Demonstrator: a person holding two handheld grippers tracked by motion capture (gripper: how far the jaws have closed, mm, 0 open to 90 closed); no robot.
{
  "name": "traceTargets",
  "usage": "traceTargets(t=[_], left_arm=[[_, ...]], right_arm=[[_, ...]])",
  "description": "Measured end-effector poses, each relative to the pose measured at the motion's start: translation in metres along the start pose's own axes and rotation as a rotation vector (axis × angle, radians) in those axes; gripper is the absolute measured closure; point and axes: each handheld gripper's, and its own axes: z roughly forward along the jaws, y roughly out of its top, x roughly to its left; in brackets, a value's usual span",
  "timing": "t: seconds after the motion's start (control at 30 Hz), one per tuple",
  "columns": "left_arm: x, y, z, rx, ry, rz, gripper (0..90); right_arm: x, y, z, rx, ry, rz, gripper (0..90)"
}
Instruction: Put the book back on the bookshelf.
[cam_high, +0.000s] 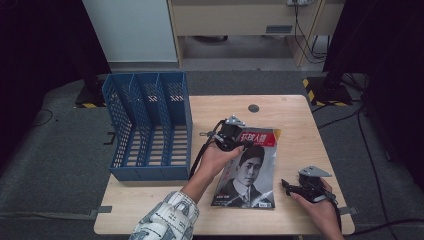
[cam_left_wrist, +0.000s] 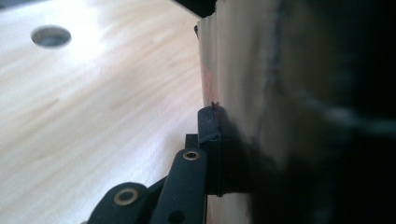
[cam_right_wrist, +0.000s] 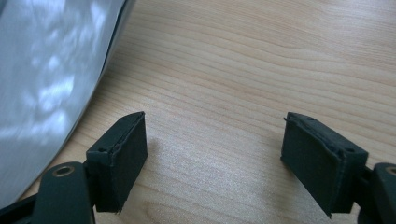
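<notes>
Your left gripper (cam_high: 239, 141) clamped on magazine (cam_high: 248, 172) top-left corner; magazine lies mid-table, right of blue file rack (cam_high: 150, 125). Right gripper (cam_high: 290, 187) spread wide, nothing between. Judge it light, glossy, floppy, slippery: take hold deep, near spine.

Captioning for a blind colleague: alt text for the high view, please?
A person's left gripper pinches the top edge of a magazine on a wooden table. A blue file rack stands at left; the right gripper rests open.

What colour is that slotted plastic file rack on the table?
Blue all over, the slotted plastic file rack shows best in the high view.
</notes>
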Motion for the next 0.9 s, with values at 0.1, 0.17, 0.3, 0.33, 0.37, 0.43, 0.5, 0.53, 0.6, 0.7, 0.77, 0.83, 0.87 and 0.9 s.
traceTargets(t=[0.1, 0.17, 0.3, 0.33, 0.37, 0.43, 0.5, 0.53, 0.6, 0.7, 0.77, 0.83, 0.87, 0.9], left_arm=[[-0.001, 0.01, -0.008, -0.028, -0.002, 0.008, 86.9], [-0.001, 0.017, -0.013, -0.042, -0.011, 0.018, 86.9], [0.0, 0.032, -0.022, -0.067, -0.024, 0.042, 87.0], [0.0, 0.036, -0.024, -0.074, -0.031, 0.049, 87.0], [0.0, 0.039, -0.025, -0.079, -0.038, 0.053, 87.0], [0.0, 0.046, -0.026, -0.085, -0.052, 0.057, 86.9], [0.001, 0.051, -0.027, -0.09, -0.057, 0.059, 87.0], [0.001, 0.053, -0.028, -0.09, -0.061, 0.057, 87.0], [0.002, 0.058, -0.031, -0.091, -0.064, 0.062, 87.0], [0.003, 0.065, -0.038, -0.106, -0.053, 0.064, 87.0], [0.003, 0.068, -0.044, -0.119, -0.039, 0.067, 87.0], [0.003, 0.071, -0.049, -0.129, -0.025, 0.068, 87.0], [0.003, 0.072, -0.052, -0.132, -0.019, 0.064, 87.0], [0.004, 0.073, -0.053, -0.133, -0.015, 0.061, 87.0]], right_arm=[[0.0, 0.0, 0.0, -0.002, -0.001, -0.003, 22.9], [0.001, 0.0, -0.001, 0.001, -0.002, 0.008, 22.8], [0.002, -0.001, -0.001, -0.002, -0.005, 0.012, 22.6], [0.001, -0.001, -0.001, 0.0, -0.002, 0.009, 22.4], [0.001, -0.001, -0.001, 0.0, 0.0, 0.009, 22.4], [0.001, -0.001, -0.001, 0.0, -0.001, 0.008, 22.4], [0.001, 0.0, 0.0, -0.002, -0.004, 0.009, 22.3], [0.001, 0.0, 0.0, -0.002, -0.005, 0.01, 22.2], [0.002, 0.002, 0.002, -0.003, -0.011, 0.02, 22.0], [0.003, 0.005, 0.006, -0.003, -0.014, 0.022, 22.0], [0.004, 0.006, 0.008, -0.003, -0.015, 0.02, 22.0], [0.003, 0.007, 0.008, -0.002, -0.014, 0.016, 22.1], [0.004, 0.007, 0.008, -0.002, -0.015, 0.017, 22.3], [0.004, 0.007, 0.008, -0.003, -0.015, 0.017, 22.2]])
